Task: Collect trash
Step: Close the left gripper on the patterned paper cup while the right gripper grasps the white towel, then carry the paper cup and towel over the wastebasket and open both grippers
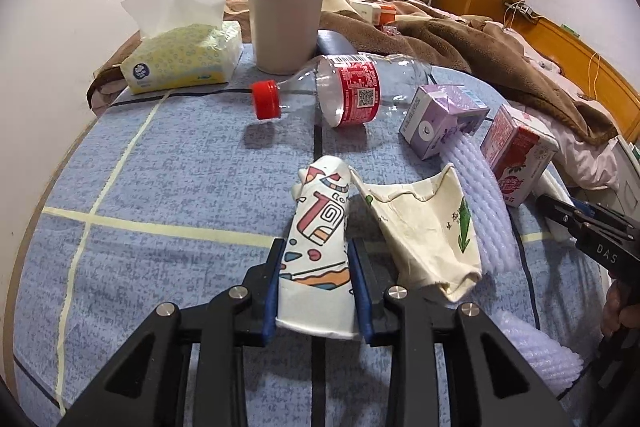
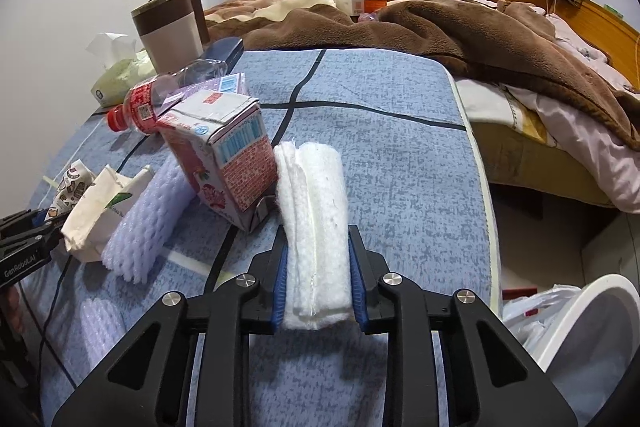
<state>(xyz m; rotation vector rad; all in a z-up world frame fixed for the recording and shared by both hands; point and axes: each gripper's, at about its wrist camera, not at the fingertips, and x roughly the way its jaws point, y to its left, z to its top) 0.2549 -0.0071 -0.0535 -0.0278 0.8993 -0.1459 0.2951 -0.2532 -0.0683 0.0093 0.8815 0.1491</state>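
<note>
Left wrist view first: left gripper (image 1: 316,291) is pinching the patterned cup (image 1: 318,247), crushed flat on the blue cloth (image 1: 160,167), its long axis running straight out along the fingers, so it probably just lifts away.

Right wrist view: right gripper (image 2: 318,279) is clamped on the white pad (image 2: 314,219), also lengthwise between the jaws. Bin (image 2: 580,331) sits low to the right, off the cloth's edge, nearer this hand.

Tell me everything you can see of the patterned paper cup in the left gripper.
The patterned paper cup is white paper with red, blue and orange shapes outlined in black, crushed flat and creased. It lies lengthwise on the blue tablecloth, rolled rim towards the camera. The left gripper pinches its wide end between blue pads. The cream crushed cup lies against its right side.
</note>
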